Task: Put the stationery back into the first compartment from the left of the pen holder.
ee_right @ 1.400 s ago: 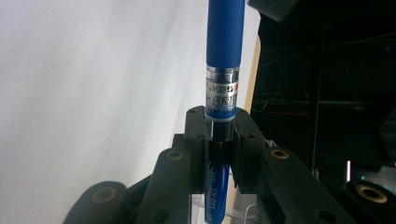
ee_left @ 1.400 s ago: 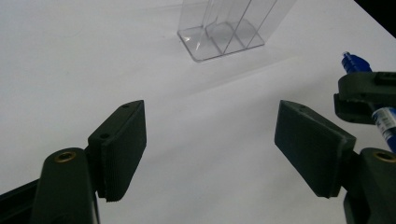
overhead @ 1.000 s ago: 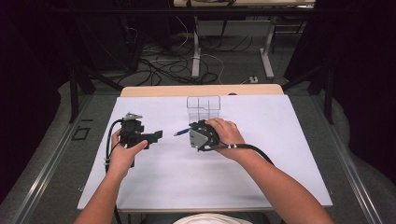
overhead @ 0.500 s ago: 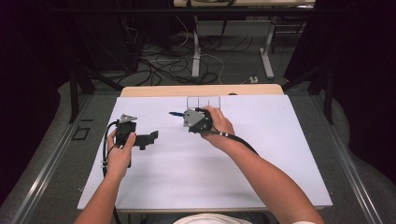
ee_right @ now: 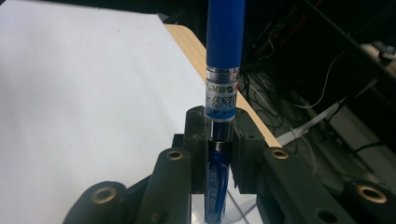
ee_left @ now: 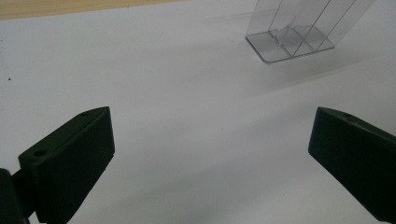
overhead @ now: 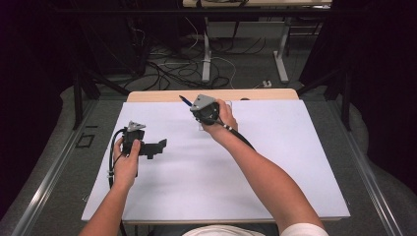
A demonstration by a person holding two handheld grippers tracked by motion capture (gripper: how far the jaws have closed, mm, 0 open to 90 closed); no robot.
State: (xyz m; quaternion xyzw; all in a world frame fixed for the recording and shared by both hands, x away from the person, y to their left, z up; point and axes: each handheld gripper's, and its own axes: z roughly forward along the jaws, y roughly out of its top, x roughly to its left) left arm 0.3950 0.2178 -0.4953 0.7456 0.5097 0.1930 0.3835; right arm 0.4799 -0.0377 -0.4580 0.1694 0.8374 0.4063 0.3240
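Toward 12 o'clock on the white-covered tabletop (overhead: 275, 162), near its far wooden edge, the right hand-held gripper (overhead: 193, 104) is lifted and tilted, a grey three-cornered plate on top. Its jaws are closed on a blue ballpoint pen with a clear labelled band (ee_right: 223, 70). From the high view the pen's blue end (overhead: 185, 101) sticks out toward 10 o'clock, over the far edge strip. In the right gripper view the pen runs straight up between the two black jaws, its clear section pinched and the blue barrel reaching beyond the top of the frame.

Right hand (overhead: 222, 118) wraps the gripper body; black cable trails back along the forearm.

Clear plastic divided holder (ee_left: 292, 32) stands on the white surface. In the left gripper view it sits at about 1 o'clock, well beyond the jaws. From the high view it is mostly hidden behind the right hand.

Left hand-held gripper (overhead: 158, 147) sits at about 9 o'clock on the tabletop, low over the surface, pointing toward 3 o'clock. Jaws spread wide, nothing between them. Left hand (overhead: 126, 162) grips it from behind; cable loops at the wrist. The two grippers are well apart.
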